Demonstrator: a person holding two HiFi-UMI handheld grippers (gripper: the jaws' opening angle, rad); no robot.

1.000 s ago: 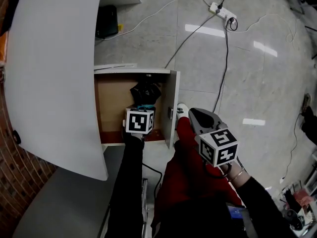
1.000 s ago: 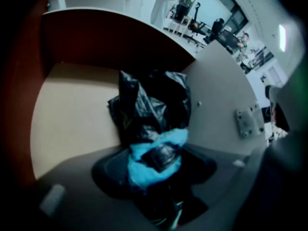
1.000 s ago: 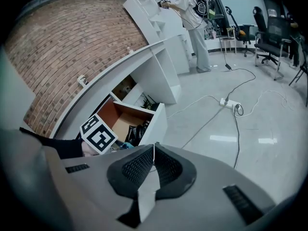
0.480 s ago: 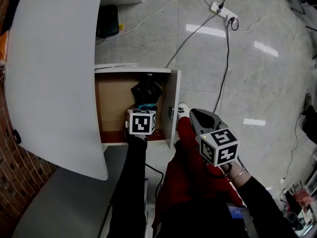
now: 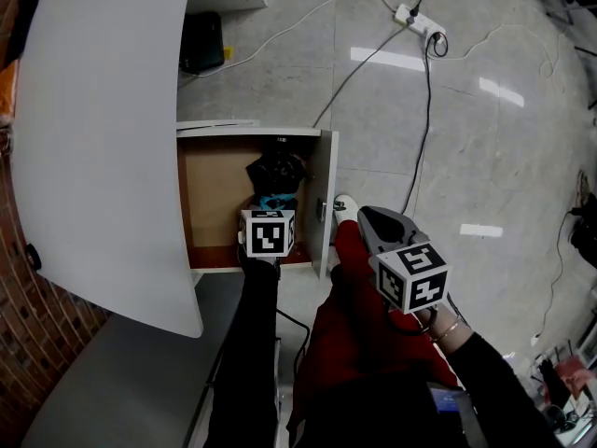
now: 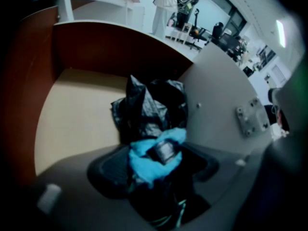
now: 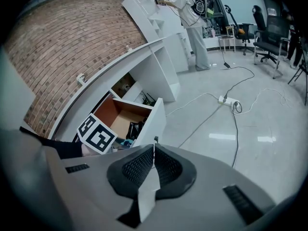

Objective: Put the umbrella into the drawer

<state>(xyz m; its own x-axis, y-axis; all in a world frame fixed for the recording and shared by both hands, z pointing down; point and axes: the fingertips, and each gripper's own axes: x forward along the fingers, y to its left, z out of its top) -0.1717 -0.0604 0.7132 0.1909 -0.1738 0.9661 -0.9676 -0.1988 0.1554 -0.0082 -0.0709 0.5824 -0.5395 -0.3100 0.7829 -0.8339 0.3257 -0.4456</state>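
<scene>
The folded black umbrella (image 5: pixel 273 174), with a bright blue strap near its handle, lies in the open drawer (image 5: pixel 213 203) against the inside of the white front panel (image 5: pixel 323 194). My left gripper (image 5: pixel 270 209) points steeply down into the drawer. In the left gripper view its jaws are opening and stand wide, with the umbrella's (image 6: pixel 149 107) blue-strapped end between the left gripper's (image 6: pixel 155 161) pads but not squeezed. My right gripper (image 5: pixel 373 220) hangs outside the drawer above a red trouser leg. It is shut and empty in the right gripper view (image 7: pixel 153 151).
A large curved white desk top (image 5: pixel 103 138) overhangs the drawer's left side. On the tiled floor beyond are a power strip (image 5: pixel 416 17) with trailing cables and a black box (image 5: pixel 201 40). A person (image 7: pixel 190 13) and office chairs (image 7: pixel 269 32) are far off.
The left gripper's marker cube has shifted slightly toward me and tipped a little. The umbrella stays in the drawer. The right gripper has not moved.
</scene>
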